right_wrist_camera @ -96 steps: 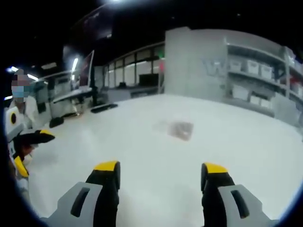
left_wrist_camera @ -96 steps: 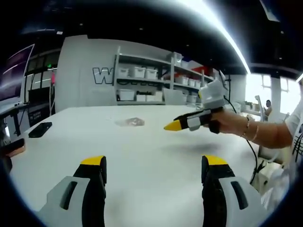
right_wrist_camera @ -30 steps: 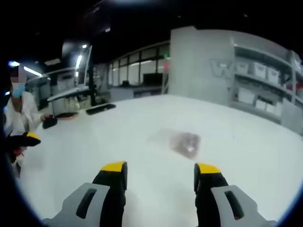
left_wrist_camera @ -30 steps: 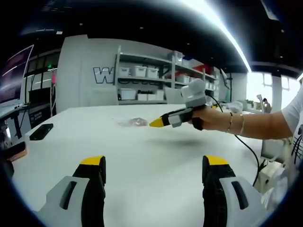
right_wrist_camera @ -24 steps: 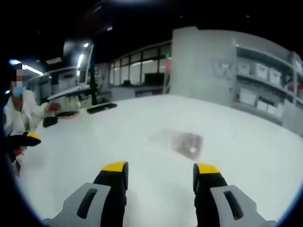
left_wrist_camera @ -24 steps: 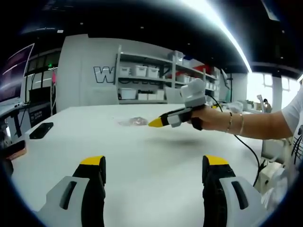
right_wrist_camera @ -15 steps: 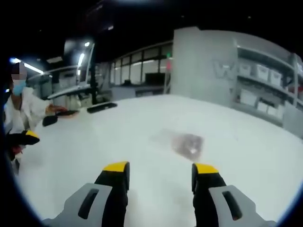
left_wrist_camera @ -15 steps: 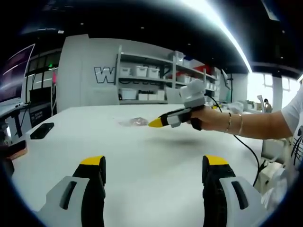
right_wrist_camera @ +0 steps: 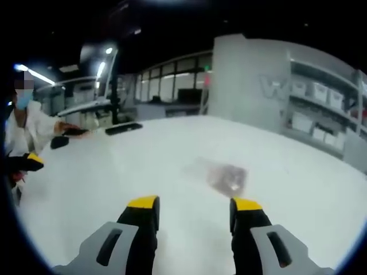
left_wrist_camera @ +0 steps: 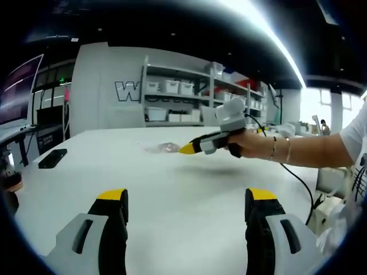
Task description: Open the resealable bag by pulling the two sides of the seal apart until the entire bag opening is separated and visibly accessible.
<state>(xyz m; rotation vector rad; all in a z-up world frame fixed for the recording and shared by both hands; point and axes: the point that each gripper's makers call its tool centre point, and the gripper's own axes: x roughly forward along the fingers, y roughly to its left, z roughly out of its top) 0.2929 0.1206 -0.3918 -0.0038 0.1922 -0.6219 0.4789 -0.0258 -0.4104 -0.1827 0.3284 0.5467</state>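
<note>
A bare white table (left_wrist_camera: 189,195) stood before wall shelving (left_wrist_camera: 172,103) stacked with bins | open tabletop lay all around the resealable bag (right_wrist_camera: 226,177) (clear, flat) | right gripper (right_wrist_camera: 192,207) hovered just short of it, jaws apart, empty | left gripper (left_wrist_camera: 183,200) hung well back, spread wide, holding nothing.

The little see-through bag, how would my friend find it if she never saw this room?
Start at the big white table in front of the shelves with white bins. The bag lies flat out on it, just past the right claw with yellow tips. It is clear and crinkly with something dark inside, unlike the black phone near the table's edge.
</note>
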